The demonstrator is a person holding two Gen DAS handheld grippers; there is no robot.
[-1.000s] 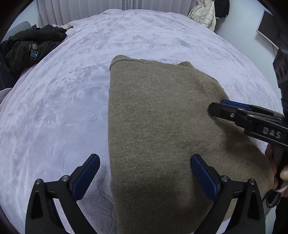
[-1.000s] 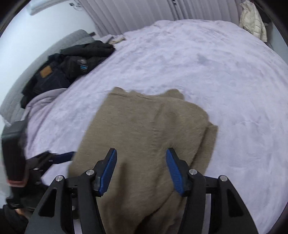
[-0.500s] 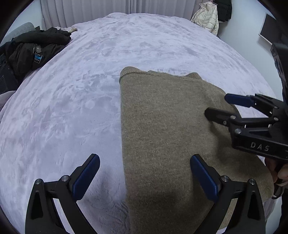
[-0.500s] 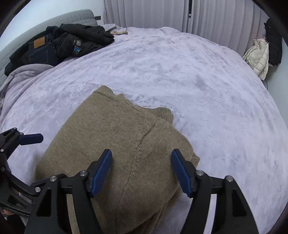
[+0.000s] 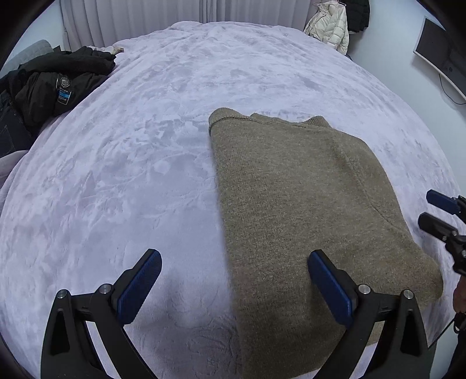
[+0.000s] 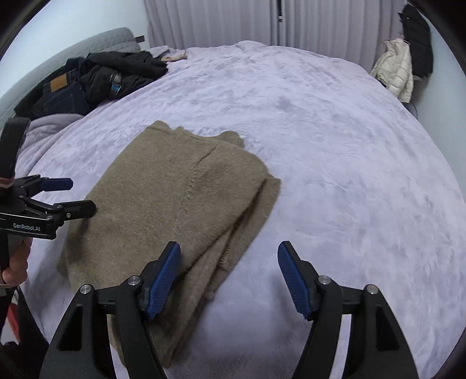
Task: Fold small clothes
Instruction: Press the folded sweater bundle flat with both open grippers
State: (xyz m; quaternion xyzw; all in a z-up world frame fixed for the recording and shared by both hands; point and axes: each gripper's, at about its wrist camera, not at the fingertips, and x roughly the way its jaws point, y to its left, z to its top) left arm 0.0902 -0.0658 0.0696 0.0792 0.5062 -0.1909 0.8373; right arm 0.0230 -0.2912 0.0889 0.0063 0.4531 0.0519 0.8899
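Olive sweater [image 5: 305, 210] folded lengthwise on the bed [image 5: 131, 175], collar at 12 o'clock. Left gripper [image 5: 233, 282] and right gripper [image 6: 228, 275] wide apart, empty (right just been opening). Grab hem corners, fold toward collar.

Lilac plush bedspread [image 5: 145, 163] over a wide bed, nap brushed in uneven patches. Far left: heap of black jackets [image 6: 116, 75] and dark jeans [image 6: 58, 96] with a tan leather patch, against a grey quilted headboard [image 6: 96, 40]. Beyond the far edge: pale pleated curtains [image 6: 320, 23]. Far right: cream puffer jacket [image 5: 329, 23], hanging beside a black garment [image 6: 416, 38]. On the right wall: monitor [image 5: 437, 49], cable trailing below.
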